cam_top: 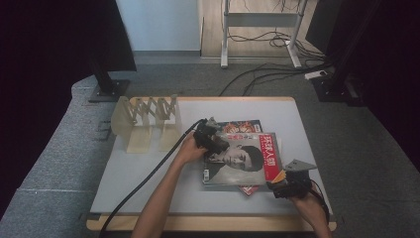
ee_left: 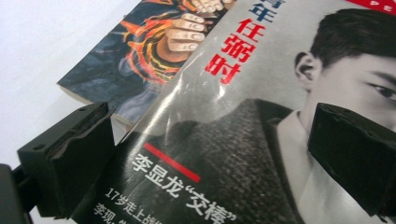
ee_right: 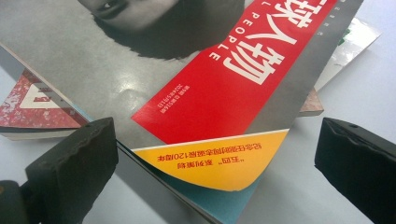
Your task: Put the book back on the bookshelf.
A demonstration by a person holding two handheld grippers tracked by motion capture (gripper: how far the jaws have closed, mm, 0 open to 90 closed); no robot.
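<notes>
A grey magazine (cam_top: 242, 158) with a portrait cover and a red title band lies on top of a small pile of books in the middle of the table. My left gripper (cam_top: 214, 144) sits at the magazine's upper left corner. In the left gripper view its jaws (ee_left: 210, 112) stand wide apart over the magazine (ee_left: 261, 70), beside a book with a fiery fist cover (ee_left: 140, 56). My right gripper (cam_top: 282, 183) is at the lower right corner. In the right gripper view it (ee_right: 215, 126) is open, with the magazine's yellow corner (ee_right: 210, 163) lifted between the jaws and no pad on it.
A folding wooden book rack (cam_top: 148, 124) stands at the table's back left. The white table top (cam_top: 148, 183) has a wooden front edge. Under the magazine lie a red-covered book (ee_right: 37, 107) and a pale one (ee_right: 345, 42). Stands and cables are on the floor behind.
</notes>
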